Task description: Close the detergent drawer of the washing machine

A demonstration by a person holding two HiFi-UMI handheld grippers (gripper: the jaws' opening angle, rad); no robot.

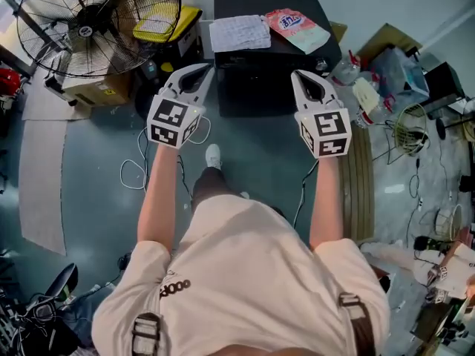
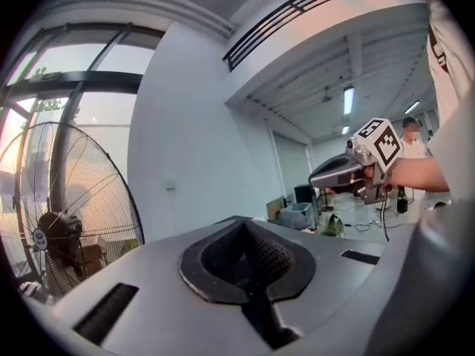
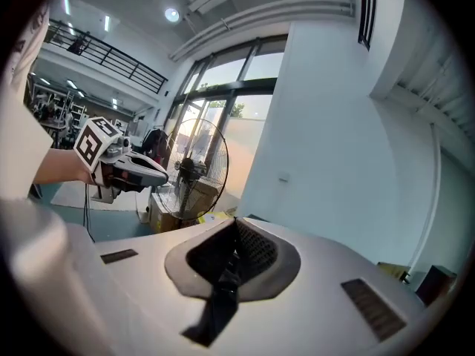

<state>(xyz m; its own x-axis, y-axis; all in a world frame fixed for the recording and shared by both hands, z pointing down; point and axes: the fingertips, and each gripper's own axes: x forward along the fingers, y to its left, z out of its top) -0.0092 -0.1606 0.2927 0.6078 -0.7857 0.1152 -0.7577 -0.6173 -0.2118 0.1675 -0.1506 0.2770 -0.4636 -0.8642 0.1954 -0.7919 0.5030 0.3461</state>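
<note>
The person's forearms reach forward over the blue-grey floor (image 1: 252, 150), one white shoe (image 1: 213, 155) showing between them. The grey left gripper (image 1: 202, 70) and grey right gripper (image 1: 299, 77) are held side by side, well apart and roughly level. Each gripper view shows its jaws clenched together with nothing between them, looking at the pale wall rather than at any target.

Straight ahead, just past the two tips, stands the black box-shaped washing machine (image 1: 231, 2). A white checked cloth (image 1: 239, 33) and a pink detergent pouch (image 1: 297, 28) lie on its lid. The detergent drawer cannot be picked out on the dark front from the head view, and neither gripper view shows it, so how far it stands out is unclear.

The step in hand looks like the approach. To do it well:

- Bring one gripper down to the upper front of the machine and find the drawer face before committing.
- Keep the jaws pressed together so the tips act as one blunt pusher.
- Press on the middle of the drawer face, straight along its slide, so that it does not skew and bind.
- Push steadily until the face sits flush.
- Keep the other gripper clear of the lid clutter.

The large black wire-guard fan (image 1: 96, 21) stands further off to the left, out of the way.
</note>
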